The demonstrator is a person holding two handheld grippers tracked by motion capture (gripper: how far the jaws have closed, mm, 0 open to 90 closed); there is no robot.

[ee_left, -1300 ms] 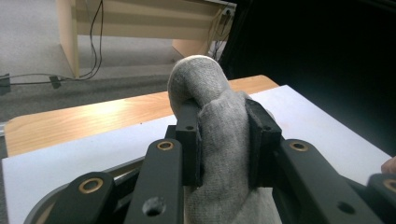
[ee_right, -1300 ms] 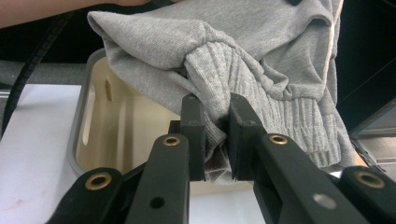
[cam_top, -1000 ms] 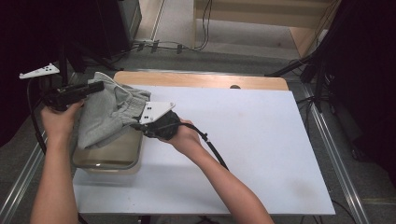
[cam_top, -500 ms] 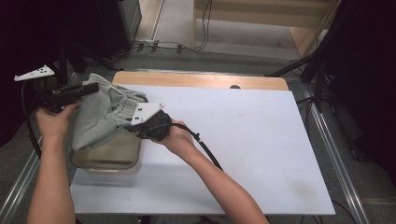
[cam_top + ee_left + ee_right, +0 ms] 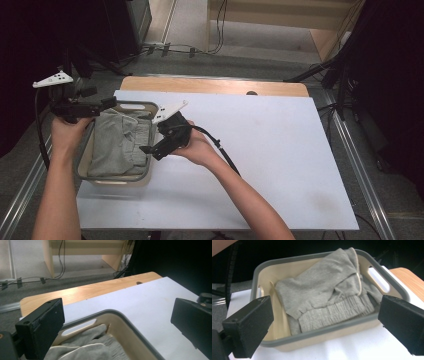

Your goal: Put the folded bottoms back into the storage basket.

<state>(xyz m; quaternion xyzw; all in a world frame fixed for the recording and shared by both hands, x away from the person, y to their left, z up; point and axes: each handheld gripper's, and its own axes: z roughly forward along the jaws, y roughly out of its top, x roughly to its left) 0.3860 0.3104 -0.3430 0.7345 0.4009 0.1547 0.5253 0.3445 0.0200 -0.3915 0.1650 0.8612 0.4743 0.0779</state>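
A folded grey garment lies inside a beige bin with a grey rim at the table's left side. My left gripper hovers over the bin's far left corner. Its jaws have just been opening and stand wide apart with nothing between them. My right gripper sits at the bin's right wall, pointing at the garment. Its jaws have also just been opening, and they stand wide apart and empty. In the left gripper view the garment shows below the bin rim.
The bin stands on a white board that covers most of the table. A wooden strip runs along the far edge. Cables lie on the floor beyond it. Metal rails flank the table.
Both grippers held the grey garment up over the bin before. Now both have let go, the garment has dropped into the bin, and the right gripper has moved nearer and lower.
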